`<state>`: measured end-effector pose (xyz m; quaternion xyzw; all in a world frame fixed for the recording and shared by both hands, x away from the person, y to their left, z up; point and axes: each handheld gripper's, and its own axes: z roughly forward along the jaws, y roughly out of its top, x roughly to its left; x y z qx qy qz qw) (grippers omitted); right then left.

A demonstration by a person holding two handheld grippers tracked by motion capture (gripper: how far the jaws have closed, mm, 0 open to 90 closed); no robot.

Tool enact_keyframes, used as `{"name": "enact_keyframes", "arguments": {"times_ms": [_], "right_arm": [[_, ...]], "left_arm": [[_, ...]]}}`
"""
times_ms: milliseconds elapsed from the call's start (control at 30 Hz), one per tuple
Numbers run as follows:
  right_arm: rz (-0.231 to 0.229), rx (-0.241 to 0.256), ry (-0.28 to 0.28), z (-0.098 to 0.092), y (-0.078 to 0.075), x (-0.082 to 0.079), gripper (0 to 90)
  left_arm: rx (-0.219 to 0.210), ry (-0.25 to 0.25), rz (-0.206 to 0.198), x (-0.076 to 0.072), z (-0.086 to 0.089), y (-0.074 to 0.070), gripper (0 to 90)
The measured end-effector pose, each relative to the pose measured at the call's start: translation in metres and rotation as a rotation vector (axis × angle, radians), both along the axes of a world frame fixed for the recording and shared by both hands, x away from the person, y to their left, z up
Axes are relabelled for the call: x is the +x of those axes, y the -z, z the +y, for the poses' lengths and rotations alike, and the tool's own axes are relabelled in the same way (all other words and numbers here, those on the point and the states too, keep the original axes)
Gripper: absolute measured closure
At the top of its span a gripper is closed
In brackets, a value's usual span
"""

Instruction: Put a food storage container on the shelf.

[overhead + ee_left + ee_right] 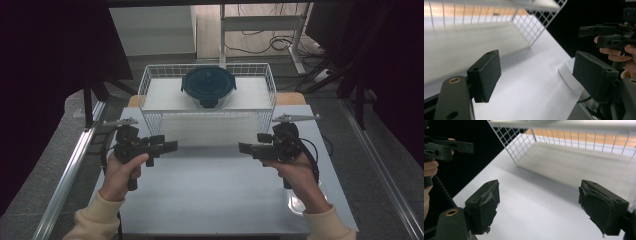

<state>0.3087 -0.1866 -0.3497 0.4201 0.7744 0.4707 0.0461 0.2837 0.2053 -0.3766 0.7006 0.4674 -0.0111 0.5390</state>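
Observation:
A round glass container with a dark blue lid sits in a white wire basket at the back of the table. My left gripper hovers over the white table, pointing right, and its jaws are wide open and hold nothing. My right gripper faces it from the right, also open and empty. Each is held in a hand and stays in front of the basket, well apart from it. The right gripper and the left gripper each appear in the other's view.
A clear round dish lies at the table's front right by the right wrist, seen as a pale rim. The basket is raised, with open space under its wire floor. Metal rails flank the table.

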Motion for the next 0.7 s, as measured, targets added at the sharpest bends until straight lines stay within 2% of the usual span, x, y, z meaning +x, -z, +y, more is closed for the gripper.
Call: {"name": "enact_keyframes", "arguments": {"times_ms": [33, 67, 100, 133, 233, 300, 333, 367, 400, 533, 567, 700], "right_arm": [[0.000, 0.000, 0.000, 0.000, 0.000, 0.000, 17.5], [0.003, -0.002, 0.001, -0.004, 0.005, -0.003, 17.8], [0.012, -0.006, 0.003, -0.010, 0.015, -0.008, 18.4], [0.012, -0.006, 0.003, -0.010, 0.015, -0.008, 18.4], [0.017, -0.003, 0.009, -0.019, 0.028, -0.016, 19.2], [0.025, -0.009, 0.012, -0.025, 0.041, -0.021, 20.0], [0.025, -0.009, 0.012, -0.025, 0.041, -0.021, 20.0], [0.037, -0.027, 0.012, -0.028, 0.051, -0.024, 20.6], [0.037, -0.027, 0.012, -0.028, 0.051, -0.024, 20.6], [0.061, -0.054, 0.012, -0.035, 0.073, -0.030, 22.2], [0.066, -0.056, 0.011, -0.036, 0.076, -0.032, 23.2], [0.074, -0.069, -0.005, -0.037, 0.083, -0.036, 24.5]], "left_arm": [[0.015, -0.004, 0.002, -0.003, 0.000, 0.005, 22.2], [0.034, -0.009, 0.003, -0.005, -0.001, 0.010, 22.3], [0.071, -0.015, 0.007, -0.010, -0.003, 0.020, 22.6], [0.071, -0.015, 0.007, -0.010, -0.003, 0.020, 22.8], [0.111, -0.022, 0.023, -0.013, -0.007, 0.034, 23.8], [0.130, -0.023, 0.039, -0.017, -0.011, 0.045, 23.8], [0.130, -0.023, 0.039, -0.017, -0.011, 0.045, 23.9], [0.136, -0.029, 0.043, -0.018, -0.012, 0.048, 23.9], [0.138, -0.029, 0.052, -0.020, -0.013, 0.051, 23.9], [0.145, -0.026, 0.080, -0.024, -0.017, 0.065, 23.9], [0.143, -0.036, 0.101, -0.024, -0.019, 0.071, 24.0], [0.159, -0.059, 0.110, -0.025, -0.021, 0.080, 24.7]]}}
